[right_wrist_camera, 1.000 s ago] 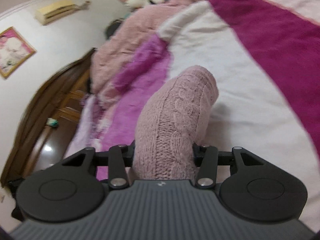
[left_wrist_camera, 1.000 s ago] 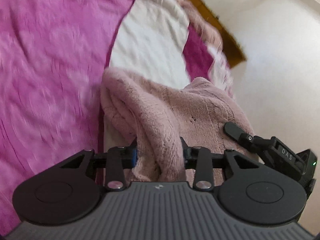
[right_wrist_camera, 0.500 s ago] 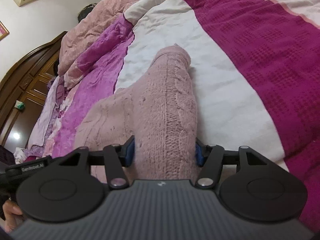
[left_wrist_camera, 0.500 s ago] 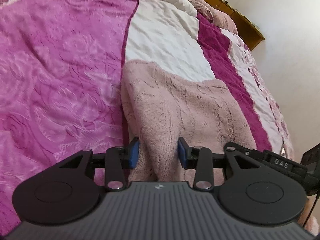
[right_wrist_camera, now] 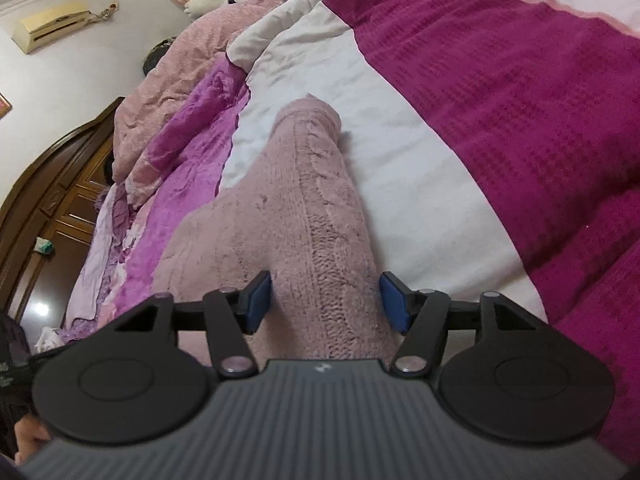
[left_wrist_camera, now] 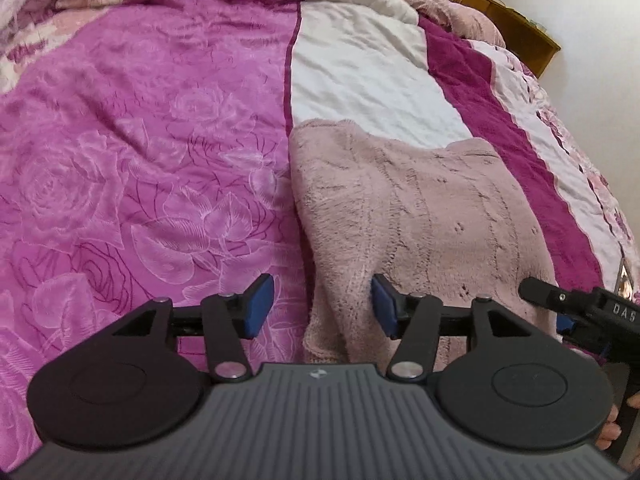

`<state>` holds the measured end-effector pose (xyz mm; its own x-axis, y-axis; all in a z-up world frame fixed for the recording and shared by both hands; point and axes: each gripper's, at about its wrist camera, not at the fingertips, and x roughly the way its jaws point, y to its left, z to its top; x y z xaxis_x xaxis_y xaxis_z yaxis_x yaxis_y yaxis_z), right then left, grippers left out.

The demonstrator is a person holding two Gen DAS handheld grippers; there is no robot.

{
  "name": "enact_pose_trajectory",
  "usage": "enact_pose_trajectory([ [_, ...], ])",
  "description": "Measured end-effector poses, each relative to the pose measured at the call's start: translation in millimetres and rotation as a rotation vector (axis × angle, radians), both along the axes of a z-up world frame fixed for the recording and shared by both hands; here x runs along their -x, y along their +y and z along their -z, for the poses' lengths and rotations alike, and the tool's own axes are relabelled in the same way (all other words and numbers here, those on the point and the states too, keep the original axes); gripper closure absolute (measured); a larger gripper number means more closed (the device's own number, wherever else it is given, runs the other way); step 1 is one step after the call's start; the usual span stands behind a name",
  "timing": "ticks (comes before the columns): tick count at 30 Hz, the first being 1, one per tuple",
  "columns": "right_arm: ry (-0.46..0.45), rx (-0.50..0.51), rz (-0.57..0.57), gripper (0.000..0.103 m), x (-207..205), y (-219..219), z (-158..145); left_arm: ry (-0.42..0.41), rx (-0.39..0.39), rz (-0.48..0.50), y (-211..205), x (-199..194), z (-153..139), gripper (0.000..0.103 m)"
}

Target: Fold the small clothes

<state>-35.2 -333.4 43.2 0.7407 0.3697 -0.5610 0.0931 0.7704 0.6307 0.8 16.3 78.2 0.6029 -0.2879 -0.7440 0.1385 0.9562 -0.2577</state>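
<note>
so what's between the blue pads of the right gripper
In the right wrist view, the pink knit sweater runs between the right gripper pads, which have just opened off it.

The pink sweater's [left_wrist_camera: 408,216] near hem is hidden behind the left hand-held gripper [left_wrist_camera: 320,304] body. In the right wrist view its lower part disappears under the right hand-held gripper [right_wrist_camera: 326,300]. The bed [right_wrist_camera: 500,92] runs past every edge.

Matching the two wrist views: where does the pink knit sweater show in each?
Left wrist: pink knit sweater lies right of centre, spread flat, its near edge between the open blue pads.
Right wrist: sweater runs up the centre, sleeve end farthest from the camera.
Shared landmark: the white stripe of the bedspread under it.
</note>
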Motion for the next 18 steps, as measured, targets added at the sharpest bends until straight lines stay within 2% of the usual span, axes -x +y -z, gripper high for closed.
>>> enact_pose_trajectory([
  [4,-0.019,0.097,-0.022,0.041,10,7,-20,-0.039,-0.057,0.017,-9,22,-12,0.039],
  [6,-0.017,0.140,-0.037,0.039,18,10,-28,-0.038,-0.069,0.017,-13,33,-13,0.029],
  [9,-0.003,0.214,-0.065,0.035,29,15,-35,-0.028,-0.085,0.010,-20,48,-7,0.027],
  [16,0.030,0.470,-0.158,0.035,58,40,-30,0.086,-0.110,-0.003,-38,59,25,0.026],
  [18,0.026,0.507,-0.179,0.036,62,45,-24,0.102,-0.127,-0.004,-43,60,32,0.026],
])
